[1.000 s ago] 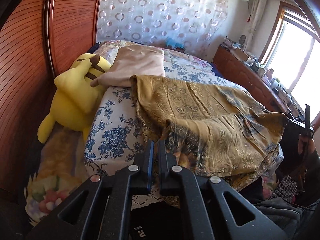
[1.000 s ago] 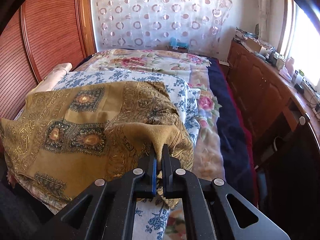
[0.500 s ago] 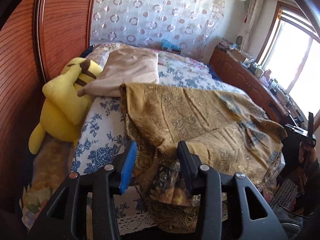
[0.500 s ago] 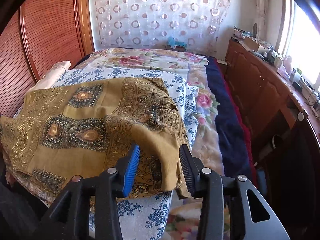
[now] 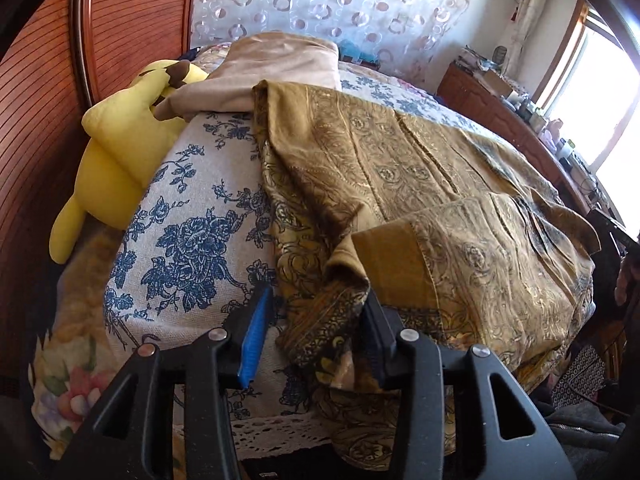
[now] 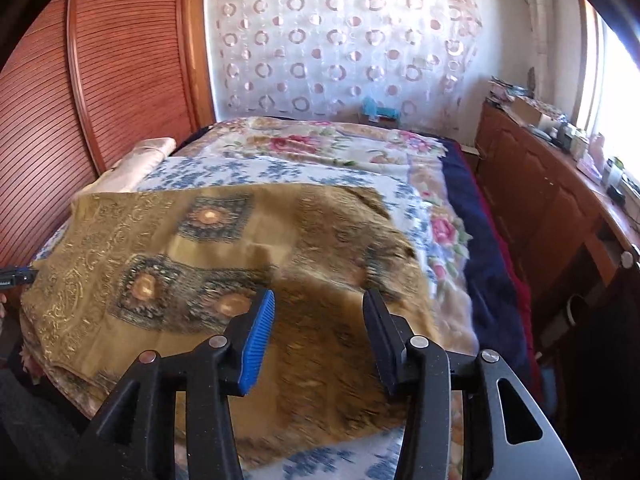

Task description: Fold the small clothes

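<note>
— Gold and ochre, with dark paisley medallions: that is the woven patterned cloth [image 5: 420, 184], spread over the white bedcover printed with blue flowers [image 5: 180, 248]. Where does it sit from the left gripper [image 5: 316, 320]?

— Straight ahead and between the jaws. A crumpled fold of its near edge hangs down in the gap, lying against the black right-hand finger and clear of the blue ribbed pad [image 5: 252, 340] on the other. The jaws have just been opening and stand about halfway apart, so nothing is clamped.

— And the right gripper [image 6: 318, 326]?

— Same stance: jaws have just been opening, roughly half apart, with the cloth [image 6: 192, 248] lying below and beyond the fingertips. That part of the picture is blurred, so I cannot tell whether the fabric touches either finger. It is not pinched.

— Anything else around?

— Ahead and to the left of the left gripper a yellow plush toy with brown-tipped ears [image 5: 120, 152] leans by the ribbed reddish wooden panel [image 5: 36, 120]; a folded beige fabric [image 5: 272, 68] lies beyond the cloth's far edge. To the right of the right gripper runs a brown wooden cabinet [image 6: 552, 208].
</note>
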`<state>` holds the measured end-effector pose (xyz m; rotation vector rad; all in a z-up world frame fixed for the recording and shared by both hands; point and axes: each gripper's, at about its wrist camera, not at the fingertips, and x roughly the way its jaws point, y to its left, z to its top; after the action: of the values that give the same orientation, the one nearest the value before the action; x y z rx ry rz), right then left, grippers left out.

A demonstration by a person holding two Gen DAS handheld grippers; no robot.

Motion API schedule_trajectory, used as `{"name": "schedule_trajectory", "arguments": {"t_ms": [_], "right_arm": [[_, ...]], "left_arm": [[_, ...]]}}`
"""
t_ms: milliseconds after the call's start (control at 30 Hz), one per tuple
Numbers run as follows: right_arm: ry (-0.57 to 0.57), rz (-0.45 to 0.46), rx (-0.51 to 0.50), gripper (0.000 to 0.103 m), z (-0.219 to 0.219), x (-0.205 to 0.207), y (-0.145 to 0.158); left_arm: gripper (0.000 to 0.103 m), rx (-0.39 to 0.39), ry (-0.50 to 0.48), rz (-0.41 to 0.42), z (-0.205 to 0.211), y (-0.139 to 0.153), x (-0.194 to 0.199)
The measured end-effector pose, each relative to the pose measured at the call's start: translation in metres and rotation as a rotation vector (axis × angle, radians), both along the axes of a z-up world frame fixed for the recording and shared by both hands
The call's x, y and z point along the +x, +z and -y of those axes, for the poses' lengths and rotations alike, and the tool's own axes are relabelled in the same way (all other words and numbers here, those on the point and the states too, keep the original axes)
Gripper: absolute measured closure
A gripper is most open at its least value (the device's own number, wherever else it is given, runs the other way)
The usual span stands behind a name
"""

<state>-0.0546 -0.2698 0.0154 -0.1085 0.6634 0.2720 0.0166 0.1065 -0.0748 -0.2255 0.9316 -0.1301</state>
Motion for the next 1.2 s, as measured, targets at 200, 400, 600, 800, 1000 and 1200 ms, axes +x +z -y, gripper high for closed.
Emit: {"name": "schedule_trajectory", "arguments": {"t_ms": [200,400,600,800,1000,1200], "right_arm": [[0.043,-0.035,-0.019,0.055,-0.017,0.013,-0.016],[0.045,-0.07,-0.035,0.055,-0.013,0.016,-0.025],[0.027,-0.055,-0.035,0.055,-0.003,0.009,-0.011],[0.025,-0.001,-0.016,0.055,0.0,-0.013,0.01],[0.039,0.001,0.008,0.055,-0.009,-0.017,0.006],[0.056,-0.048,-0.007,0.055,-0.01,-0.019,-0.006]], "left_arm": [[0.087,-0.07,-0.041,0.002,0.002,-0.003,-0.006],[0.096,-0.102,-0.07,0.083,0.007,0.031,-0.012],[0.097,-0.156,-0.149,0.237,0.024,0.11,0.002],[0.097,-0.148,-0.173,0.36,0.036,0.164,0.021],[0.097,-0.124,-0.168,0.387,0.046,0.181,0.053],[0.097,-0.141,-0.188,0.42,0.056,0.2,0.066]]}}
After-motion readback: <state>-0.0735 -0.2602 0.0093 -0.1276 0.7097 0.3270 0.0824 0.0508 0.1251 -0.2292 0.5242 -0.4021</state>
